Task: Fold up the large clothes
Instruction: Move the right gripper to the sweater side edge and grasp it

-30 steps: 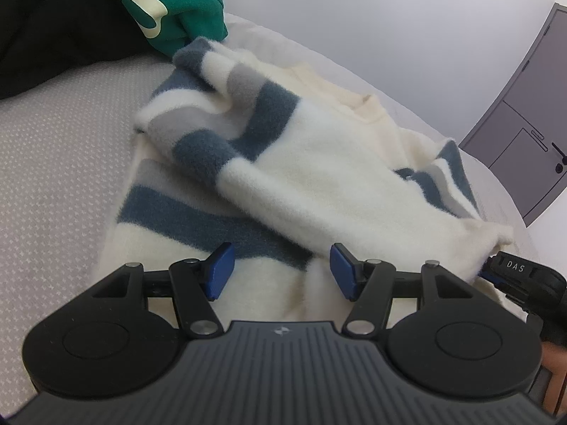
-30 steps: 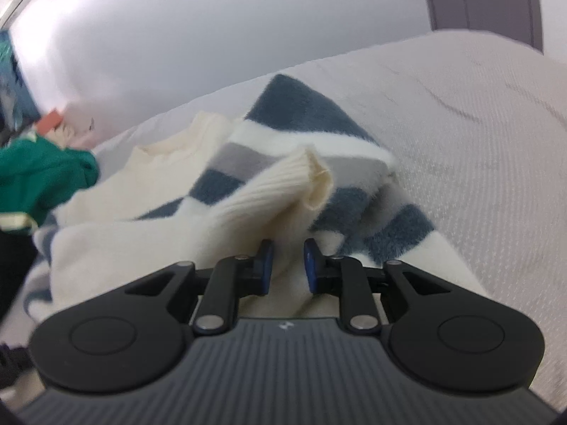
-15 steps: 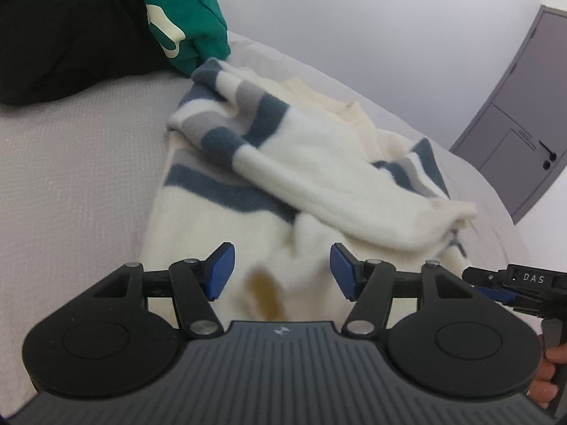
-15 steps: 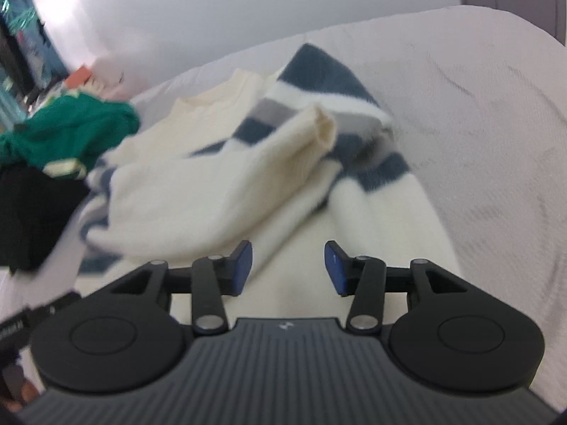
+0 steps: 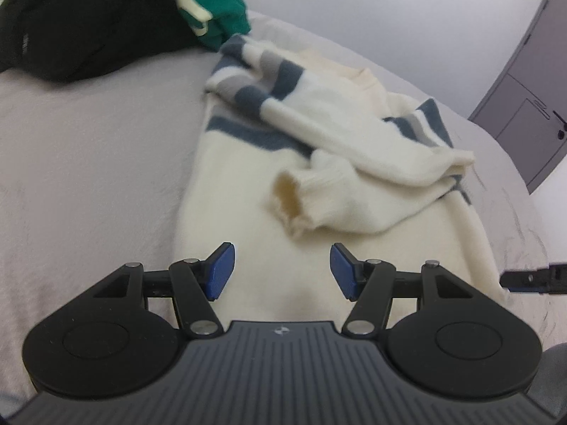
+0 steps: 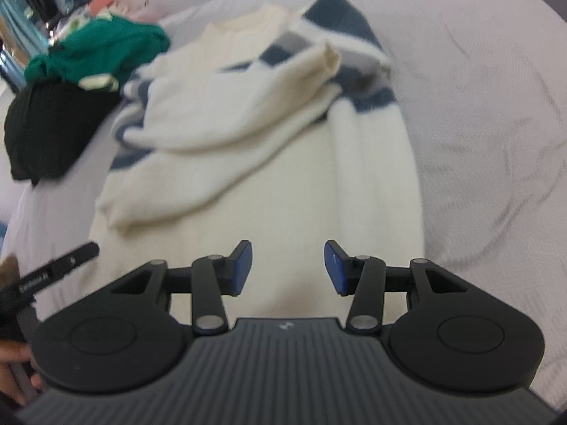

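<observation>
Nearest in the left wrist view, the left tool (image 5: 281,271) has its blue pads spread wide and holds nothing; only the cream hem of the sweater (image 5: 248,219) shows between them. The right tool (image 6: 287,268) is likewise wide apart and empty, poised over the same lower part of the garment, and whether either tool touches the knit cannot be told.

The striped sweater (image 6: 276,163) lies flat on the bed (image 6: 489,113), hem toward the tools and collar (image 6: 248,21) at the far end. Both sleeves are folded across its body: one cuff (image 5: 294,200) gapes open just beyond the left tool, and the other cuff (image 6: 331,58) rests near the blue and grey stripes on the right side.

Further off, beside the sweater's shoulder, sit a black garment (image 5: 88,21) and a green garment (image 6: 102,49) heaped together. A grey door (image 5: 531,106) stands beyond the bed.
</observation>
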